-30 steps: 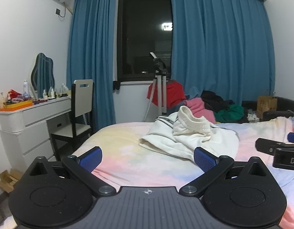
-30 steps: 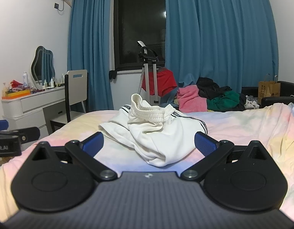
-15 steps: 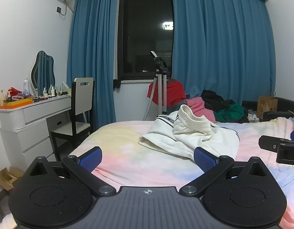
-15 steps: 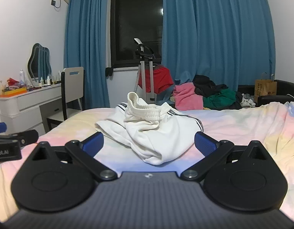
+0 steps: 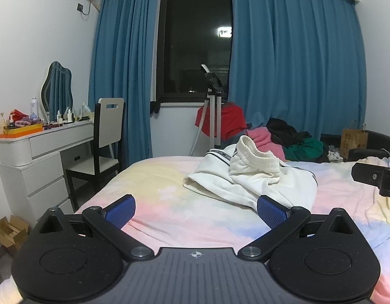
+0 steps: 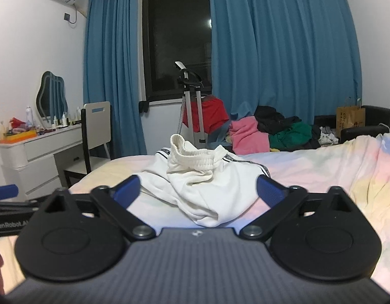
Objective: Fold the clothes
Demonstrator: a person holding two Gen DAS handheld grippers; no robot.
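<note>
1. "GenRobot.AI", in white letters, cut off by the frame edge, stands on the black body of the left gripper [image 6: 7, 224] at nine o'clock in the right wrist view.
2. The brown paper bag [image 6: 350, 118] at three o'clock carries dark print, too small to read.

Even indoor light, dark window [image 5: 195, 50], sharp centre, fisheye bending and vignetted corners.

The crumpled garment [image 6: 207, 177] is laid near the middle of the bed [image 6: 321, 167], with a clothes pile [image 6: 271, 131] heaped behind its far edge and a chair [image 6: 93, 136] stood beyond its left edge.
</note>
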